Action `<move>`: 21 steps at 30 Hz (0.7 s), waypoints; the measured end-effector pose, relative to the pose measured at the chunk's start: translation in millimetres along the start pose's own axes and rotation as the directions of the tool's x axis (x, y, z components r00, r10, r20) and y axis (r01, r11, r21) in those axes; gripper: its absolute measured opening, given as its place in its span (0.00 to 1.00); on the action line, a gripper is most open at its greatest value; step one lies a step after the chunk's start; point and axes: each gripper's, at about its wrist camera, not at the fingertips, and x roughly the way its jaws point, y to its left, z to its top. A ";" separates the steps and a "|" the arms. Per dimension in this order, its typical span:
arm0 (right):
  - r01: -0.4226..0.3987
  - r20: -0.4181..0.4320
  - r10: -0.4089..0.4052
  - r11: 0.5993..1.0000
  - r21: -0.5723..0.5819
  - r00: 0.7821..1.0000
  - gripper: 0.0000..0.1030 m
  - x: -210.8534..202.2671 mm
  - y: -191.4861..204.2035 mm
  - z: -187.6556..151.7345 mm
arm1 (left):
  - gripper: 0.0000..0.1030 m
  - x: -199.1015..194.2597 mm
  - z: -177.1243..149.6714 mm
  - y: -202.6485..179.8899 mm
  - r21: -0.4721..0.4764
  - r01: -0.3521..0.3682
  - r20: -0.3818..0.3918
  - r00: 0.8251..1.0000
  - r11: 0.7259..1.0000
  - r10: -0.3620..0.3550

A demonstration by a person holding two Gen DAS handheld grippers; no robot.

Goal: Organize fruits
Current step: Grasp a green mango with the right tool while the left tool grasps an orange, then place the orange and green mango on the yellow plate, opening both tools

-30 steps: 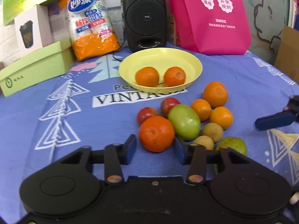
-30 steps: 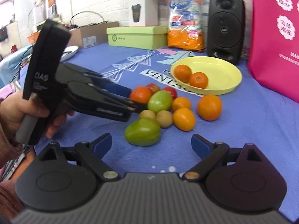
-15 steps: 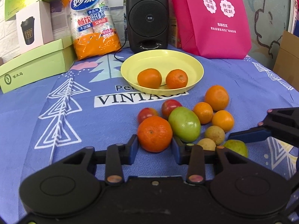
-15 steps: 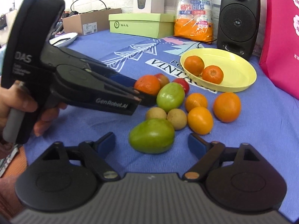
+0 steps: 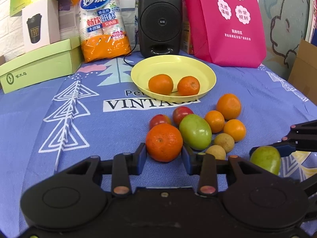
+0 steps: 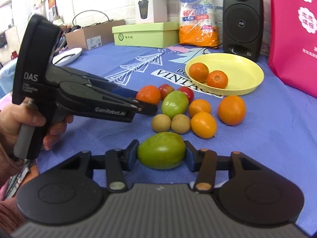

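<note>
A yellow plate (image 5: 206, 73) holds two oranges on the blue cloth; it also shows in the right wrist view (image 6: 249, 73). In front of it lies a cluster of loose fruit. My left gripper (image 5: 164, 155) is shut on a large orange (image 5: 164, 141), which rests on the cloth. A big green mango (image 5: 195, 131) lies just right of that orange. My right gripper (image 6: 161, 154) is shut on a smaller green mango (image 6: 161, 152), seen also in the left wrist view (image 5: 266, 159). The left gripper appears in the right wrist view (image 6: 146, 104), held by a hand.
Several small oranges, two red fruits (image 5: 182, 114) and two brown round fruits (image 5: 223, 142) lie around the mango. A black speaker (image 5: 159, 17), pink bag (image 5: 223, 21), paper-cup pack (image 5: 102, 21) and green box (image 5: 39, 63) stand behind the plate.
Both grippers have moved forward and closed: the left one onto the large orange, the right one onto the small green mango.
</note>
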 end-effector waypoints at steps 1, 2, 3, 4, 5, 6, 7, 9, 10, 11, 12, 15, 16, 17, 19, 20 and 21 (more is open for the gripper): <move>0.002 0.005 -0.002 1.000 0.005 1.000 0.46 -2.6 -1.6 -0.3 | 0.36 -3.6 0.0 -0.1 0.001 -0.002 0.007 1.000 1.000 0.002; 0.005 0.010 -0.006 1.000 0.008 1.000 0.46 -5.0 -3.2 -1.1 | 0.36 -7.2 0.1 -0.2 0.003 0.001 0.013 1.000 1.000 -0.001; 0.010 0.013 -0.010 1.000 0.011 1.000 0.46 -6.9 -4.6 -1.3 | 0.36 -11.1 0.2 -0.7 0.005 0.004 0.019 1.000 1.000 -0.004; 0.014 0.016 -0.014 1.000 0.014 1.000 0.46 -8.3 -5.7 -1.3 | 0.36 -14.9 0.3 -1.1 0.006 0.004 0.023 1.000 1.000 -0.004; 0.016 0.018 -0.017 1.000 0.016 1.000 0.46 -9.6 -6.6 -1.6 | 0.36 -18.3 0.2 -1.6 0.008 0.002 0.027 1.000 1.000 -0.002; 0.016 0.019 -0.017 1.000 0.017 1.000 0.46 -10.3 -7.3 -1.7 | 0.36 -21.4 0.7 -2.3 0.011 0.001 0.032 0.999 1.000 -0.001; 0.015 0.020 -0.015 1.000 0.019 1.000 0.46 -10.9 -8.2 -1.8 | 0.36 -24.7 0.9 -2.5 0.012 0.003 0.034 0.999 1.000 -0.003; 0.015 0.020 -0.015 1.000 0.021 1.000 0.46 -11.3 -9.7 -2.0 | 0.36 -29.0 2.2 -3.0 0.017 0.007 0.036 0.999 1.000 -0.007; 0.016 0.019 -0.016 1.000 0.020 1.000 0.46 -11.4 -10.3 -1.5 | 0.36 -30.2 3.4 -3.4 0.024 0.005 0.036 0.999 1.000 -0.006; 0.018 0.020 -0.018 1.000 0.017 1.000 0.46 -11.6 -10.7 -0.6 | 0.36 -31.1 5.0 -4.1 0.034 0.001 0.037 0.999 0.999 -0.002; 0.020 0.023 -0.020 1.000 0.013 1.000 0.46 -12.1 -11.3 0.6 | 0.36 -30.9 7.5 -4.1 0.043 -0.002 0.038 0.999 0.999 0.000; 0.019 0.045 -0.020 1.000 0.016 0.999 0.46 -15.2 -18.7 8.2 | 0.36 -27.6 20.2 -0.8 0.068 0.002 0.037 0.999 0.998 -0.005; 0.023 0.054 -0.024 1.000 0.017 0.998 0.46 -15.9 -22.6 11.9 | 0.36 -25.9 26.0 0.7 0.076 0.006 0.040 0.999 0.997 -0.009; 0.026 0.059 -0.027 1.000 0.017 0.998 0.46 -15.9 -26.7 16.1 | 0.36 -24.2 33.0 2.0 0.083 0.007 0.044 0.999 0.997 -0.010; 0.049 0.073 -0.049 0.999 0.007 0.996 0.46 -15.0 -34.8 26.2 | 0.36 -18.5 48.0 4.3 0.099 0.007 0.048 0.999 0.995 -0.012; 0.058 0.079 -0.058 0.998 0.002 0.995 0.46 -14.0 -38.8 31.4 | 0.36 -14.6 55.9 5.4 0.104 0.009 0.048 0.999 0.994 -0.014; 0.067 0.085 -0.067 0.998 -0.003 0.994 0.46 -12.7 -44.0 37.2 | 0.36 -10.3 63.5 6.7 0.108 0.010 0.049 0.999 0.994 -0.015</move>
